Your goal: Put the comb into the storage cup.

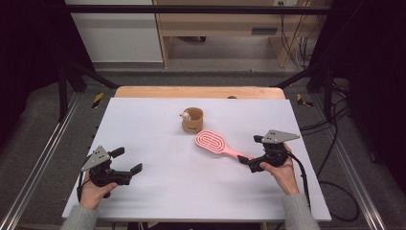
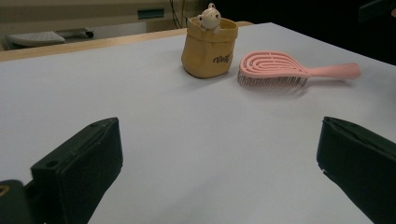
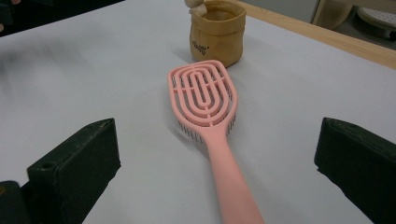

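The work looks barely begun. The pink hairbrush [image 1: 218,144] lies flat on the bench [image 1: 158,191], bristles down, not yet lifted and not yet gripped. The right gripper [image 1: 250,162] has its jaws spread wide apart with nothing between the pads, and the handle end of the brush runs straight in between them. In the right gripper view the handle [image 3: 232,182] sits on the centre line of the jaws, about equally far from the left and the right pad, with the oval head farther ahead. Whether the handle tip already lies level with the pads or just short of them is hard to judge from the high view, since the gripper body covers that end. What seems to be left is the closing of the jaws on the handle, the lift, and whatever is to follow, perhaps a move toward the small tan pouch [image 1: 192,120] that stands just beyond the brush head with a little white bear figure [image 1: 185,115] perched on its rim.

The left gripper [image 1: 128,160] also has its jaws wide apart and holds nothing. From its own view the brush [image 2: 275,68] is well ahead and off toward the right jaw, with the pouch [image 2: 209,46] just beside the brush head, nearer the centre line. Bare bench lies between those jaws.
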### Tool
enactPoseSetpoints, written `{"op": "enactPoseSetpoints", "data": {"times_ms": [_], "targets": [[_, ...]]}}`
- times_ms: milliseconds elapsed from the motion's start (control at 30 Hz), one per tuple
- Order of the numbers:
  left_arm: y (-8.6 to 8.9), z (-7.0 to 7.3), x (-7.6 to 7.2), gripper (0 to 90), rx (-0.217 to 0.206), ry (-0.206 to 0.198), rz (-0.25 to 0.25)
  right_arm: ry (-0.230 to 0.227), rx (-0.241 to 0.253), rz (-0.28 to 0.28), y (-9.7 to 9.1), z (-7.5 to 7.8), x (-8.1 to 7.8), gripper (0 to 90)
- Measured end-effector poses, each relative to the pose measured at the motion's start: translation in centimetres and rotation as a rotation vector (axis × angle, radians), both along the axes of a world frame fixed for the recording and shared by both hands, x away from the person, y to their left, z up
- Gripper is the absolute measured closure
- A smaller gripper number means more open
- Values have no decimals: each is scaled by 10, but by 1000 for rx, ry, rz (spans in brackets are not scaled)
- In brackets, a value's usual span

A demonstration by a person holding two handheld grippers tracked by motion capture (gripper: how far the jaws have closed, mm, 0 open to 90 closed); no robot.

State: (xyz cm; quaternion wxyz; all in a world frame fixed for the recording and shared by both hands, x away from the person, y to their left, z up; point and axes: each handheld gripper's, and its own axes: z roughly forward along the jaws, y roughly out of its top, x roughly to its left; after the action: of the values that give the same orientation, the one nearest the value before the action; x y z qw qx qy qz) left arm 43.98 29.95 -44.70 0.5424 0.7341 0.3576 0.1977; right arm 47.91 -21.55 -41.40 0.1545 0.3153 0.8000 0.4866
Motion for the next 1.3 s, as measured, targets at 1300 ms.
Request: {"op": "enactPoseSetpoints", "data": {"times_ms": [1300], "targets": [[-1, -1, 0, 4, 6, 5, 0, 81, -275, 69, 49, 2, 38, 8]]}}
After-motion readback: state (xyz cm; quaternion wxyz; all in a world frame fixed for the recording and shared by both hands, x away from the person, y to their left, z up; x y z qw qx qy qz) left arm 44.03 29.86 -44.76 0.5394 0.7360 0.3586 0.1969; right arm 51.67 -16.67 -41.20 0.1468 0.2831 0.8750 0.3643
